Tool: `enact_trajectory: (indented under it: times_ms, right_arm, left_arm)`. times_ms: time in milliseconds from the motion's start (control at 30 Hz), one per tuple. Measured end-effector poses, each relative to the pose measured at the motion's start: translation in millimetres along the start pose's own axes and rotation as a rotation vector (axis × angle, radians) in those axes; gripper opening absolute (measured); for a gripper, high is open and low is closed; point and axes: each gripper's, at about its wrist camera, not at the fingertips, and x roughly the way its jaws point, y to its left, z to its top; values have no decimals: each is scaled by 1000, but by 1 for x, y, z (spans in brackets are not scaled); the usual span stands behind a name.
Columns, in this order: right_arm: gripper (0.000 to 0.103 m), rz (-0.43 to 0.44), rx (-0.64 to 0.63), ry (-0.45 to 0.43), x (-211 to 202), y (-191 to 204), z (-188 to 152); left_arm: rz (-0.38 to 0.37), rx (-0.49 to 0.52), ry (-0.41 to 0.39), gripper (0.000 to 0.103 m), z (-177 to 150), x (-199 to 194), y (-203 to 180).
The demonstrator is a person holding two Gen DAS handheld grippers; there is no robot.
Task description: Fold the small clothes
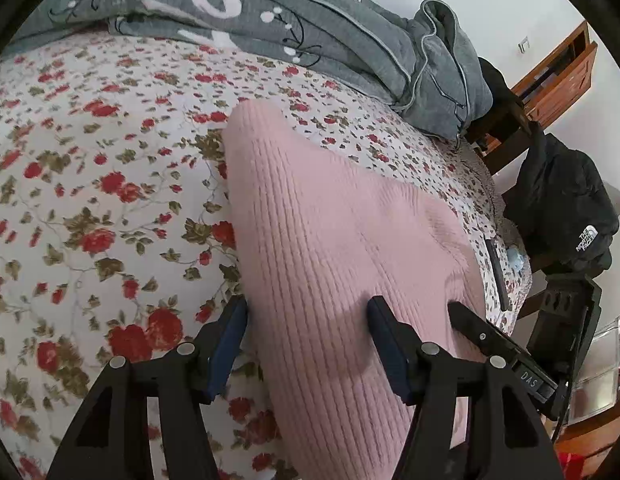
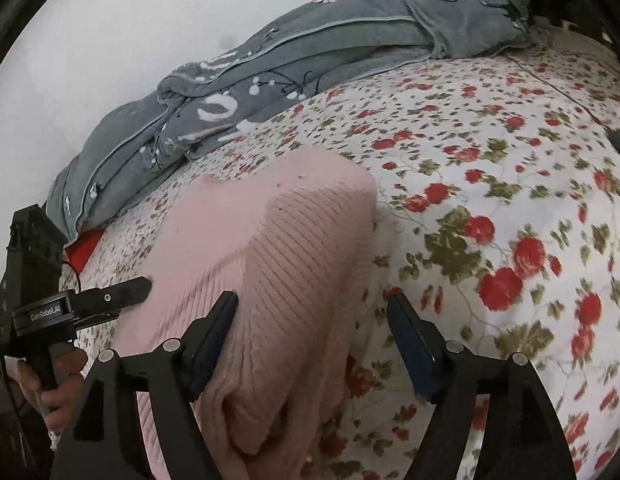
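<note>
My left claw (image 1: 307,310) stands partly open over the near end of the pink knit garment (image 1: 330,248). The ribbed cloth runs between its two blue-padded fingers (image 1: 229,344), but neither pad presses on it, so I hold nothing there. My right claw (image 2: 314,306) is spread wide; its left finger (image 2: 213,340) lies against the garment's folded edge while the other finger stands over the floral bedsheet (image 2: 490,208), and nothing is gripped between them.

The garment lies folded in a long strip on the bed, one narrow end pointing away towards the grey quilt (image 1: 269,12) heaped along the far side. In the right wrist view the near end bunches into a soft rolled lump just under my claw, and a second layer shows as a lighter flap further out.

From the left wrist view a black jacket (image 1: 566,204) hangs over a chair beyond the bed's edge, with a wooden cabinet (image 1: 562,76) behind it. A small dark flat object (image 1: 496,272) lies on the sheet near that edge; I cannot tell what it is.
</note>
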Motion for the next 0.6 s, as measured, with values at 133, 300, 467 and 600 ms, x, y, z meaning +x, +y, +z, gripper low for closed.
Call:
enact_trajectory:
  times_ms: [133,300,467,600]
  right_arm:
    - [76,26,-25,12,10,1,0]
    - [42,131,6,31,6,2,1]
    - [32,96,-31,-8,-6,18,5]
    - [30,103,-41,-36,-13,31,13]
  left_arm:
    - [-22,-33,8,54,1,9,3]
    - [22,34,-22,40,1,2,-11]
    - [55,75,-56,32,1,-11,-18]
    - [61,73,-78,31,6,-22,-15]
